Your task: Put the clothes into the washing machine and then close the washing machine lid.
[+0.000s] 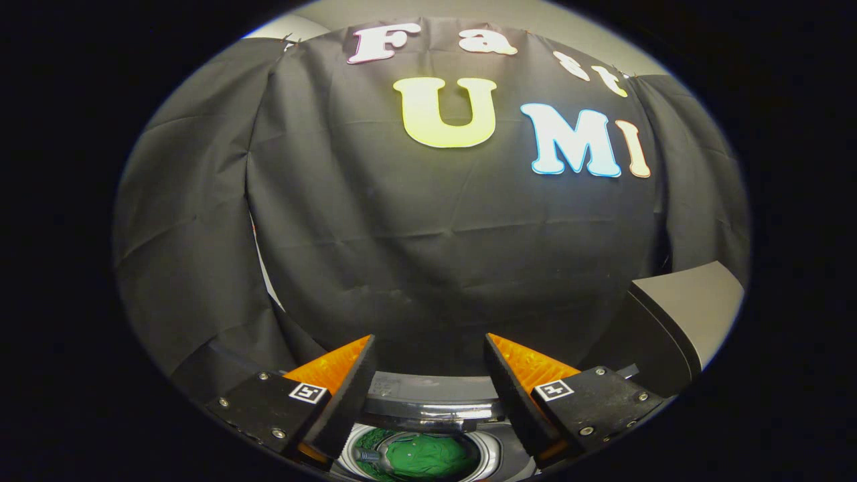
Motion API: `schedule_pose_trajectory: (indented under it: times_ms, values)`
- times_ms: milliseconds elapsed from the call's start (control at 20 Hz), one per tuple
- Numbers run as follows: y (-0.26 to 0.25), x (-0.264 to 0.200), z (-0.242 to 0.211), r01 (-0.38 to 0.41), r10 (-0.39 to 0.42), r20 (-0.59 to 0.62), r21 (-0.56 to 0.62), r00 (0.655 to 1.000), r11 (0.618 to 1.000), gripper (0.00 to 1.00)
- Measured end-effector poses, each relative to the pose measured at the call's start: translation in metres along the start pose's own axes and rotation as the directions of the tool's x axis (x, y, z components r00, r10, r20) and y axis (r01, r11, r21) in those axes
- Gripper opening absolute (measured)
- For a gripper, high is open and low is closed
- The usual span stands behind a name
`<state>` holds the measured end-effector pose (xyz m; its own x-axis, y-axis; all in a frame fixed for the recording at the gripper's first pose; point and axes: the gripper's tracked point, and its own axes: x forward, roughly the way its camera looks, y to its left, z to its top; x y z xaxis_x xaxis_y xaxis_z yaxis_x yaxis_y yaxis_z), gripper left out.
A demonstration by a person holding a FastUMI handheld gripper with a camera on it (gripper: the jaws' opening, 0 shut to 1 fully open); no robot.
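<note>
Washing machine (428,395) — green clothes (425,456) inside

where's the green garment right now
In the gripper view, the green garment lies inside the washer drum, below and between the open fingers, which hold nothing; the raised lid stands off to the right.

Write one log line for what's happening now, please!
gripper: jaws open, empty | green clothes: inside washing machine drum, below jaws | lid: raised, not yet closed
</note>
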<state>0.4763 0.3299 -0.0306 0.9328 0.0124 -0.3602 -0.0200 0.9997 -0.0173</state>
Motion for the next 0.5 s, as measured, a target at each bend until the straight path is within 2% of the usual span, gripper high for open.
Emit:
schedule_pose_trajectory:
  times_ms: [500]
  values:
    - [0.003,-0.027,-0.019,-0.035,0.036,0.045,-0.008,0.998,0.999,0.96]
